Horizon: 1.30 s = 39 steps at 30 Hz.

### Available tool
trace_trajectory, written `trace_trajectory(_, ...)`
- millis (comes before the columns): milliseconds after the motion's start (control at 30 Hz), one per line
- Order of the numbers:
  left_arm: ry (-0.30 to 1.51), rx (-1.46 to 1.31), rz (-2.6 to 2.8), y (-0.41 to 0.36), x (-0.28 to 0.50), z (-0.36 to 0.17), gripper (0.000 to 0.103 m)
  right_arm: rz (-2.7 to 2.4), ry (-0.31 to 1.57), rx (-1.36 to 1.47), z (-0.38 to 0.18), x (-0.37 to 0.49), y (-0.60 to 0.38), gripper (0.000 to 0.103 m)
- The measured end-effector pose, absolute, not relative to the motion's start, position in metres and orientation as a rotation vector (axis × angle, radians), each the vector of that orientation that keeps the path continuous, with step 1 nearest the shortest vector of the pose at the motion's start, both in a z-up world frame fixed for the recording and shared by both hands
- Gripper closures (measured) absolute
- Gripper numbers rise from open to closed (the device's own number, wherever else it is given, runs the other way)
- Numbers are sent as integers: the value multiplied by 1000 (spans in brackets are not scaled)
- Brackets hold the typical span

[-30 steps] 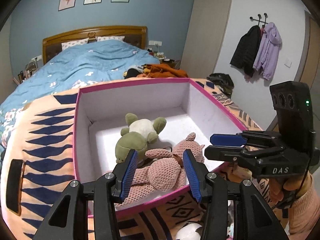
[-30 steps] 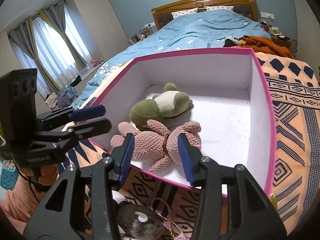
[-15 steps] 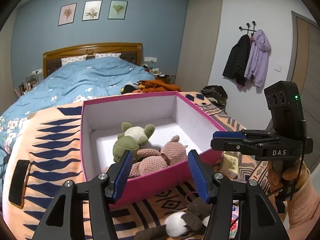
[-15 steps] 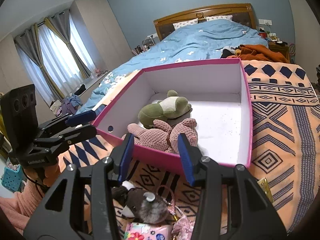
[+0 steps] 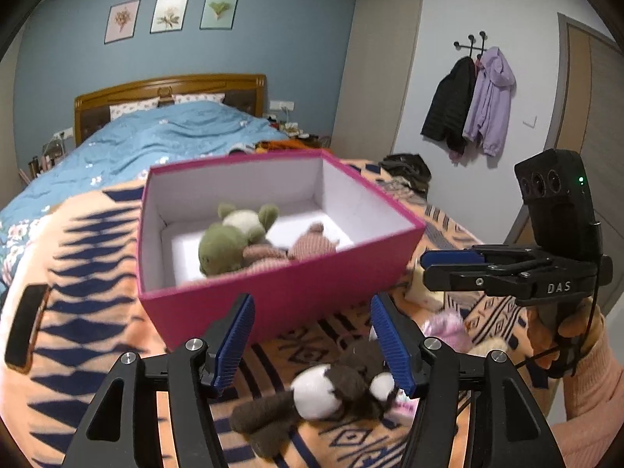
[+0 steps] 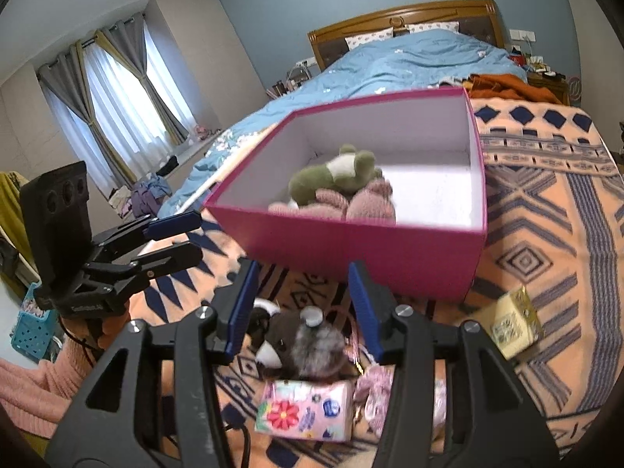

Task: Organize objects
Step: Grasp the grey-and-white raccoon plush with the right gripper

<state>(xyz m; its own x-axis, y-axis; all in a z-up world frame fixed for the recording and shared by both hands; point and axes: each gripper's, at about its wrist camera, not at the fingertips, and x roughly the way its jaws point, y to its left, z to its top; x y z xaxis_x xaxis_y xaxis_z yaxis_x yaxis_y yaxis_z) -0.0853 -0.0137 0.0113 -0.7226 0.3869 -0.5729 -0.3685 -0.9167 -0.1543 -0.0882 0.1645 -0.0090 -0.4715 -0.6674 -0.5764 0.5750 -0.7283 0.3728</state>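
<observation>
Both claws hover released before the pink box [image 5: 280, 292], jaws just opening: left gripper [image 5: 312, 335] and right gripper [image 6: 302, 300] above the brown plush [image 6: 300, 345]; 2 plush toys [image 5: 249, 241] lie inside.

Black plastic left gripper [image 5: 312, 325] and right gripper [image 6: 302, 292] carry ribbed blue pads, silver screws, white "DAS" lettering; fuzzy pink sleeves [image 5: 589, 394].

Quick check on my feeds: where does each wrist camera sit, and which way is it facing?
Left wrist: behind the left claw, facing the pink box and headboard; right claw and sleeve at right.
Right wrist: behind the right claw, facing the same box, curtains at left; left claw there.
Shared: box, green plush, pink plush, dark plush.
</observation>
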Motion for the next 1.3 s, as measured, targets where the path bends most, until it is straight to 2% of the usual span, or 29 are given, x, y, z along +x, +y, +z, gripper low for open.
trace_trajectory(200, -96, -973, 2561, -19, -84, -17, 40, -2156, -105, 1019, -36, -77, 152, 49)
trace_trajectory(300, -107, -1016, 2552, -19, -81, -28, 40, -2141, -48, 1046, -45, -71, 143, 43)
trace_trajectory(533, -119, -1080, 2538, -21, -79, -45, 40, -2120, 152, 1081, -61, -53, 126, 37)
trace_trajectory(767, -129, -1092, 2541, -23, -79, -49, 40, -2123, 256, 1107, -74, -54, 112, 37)
trace_trajectory(1300, -67, -1132, 2484, -13, -83, -63, 40, -2149, 84, 1163, -66, -109, 104, 37)
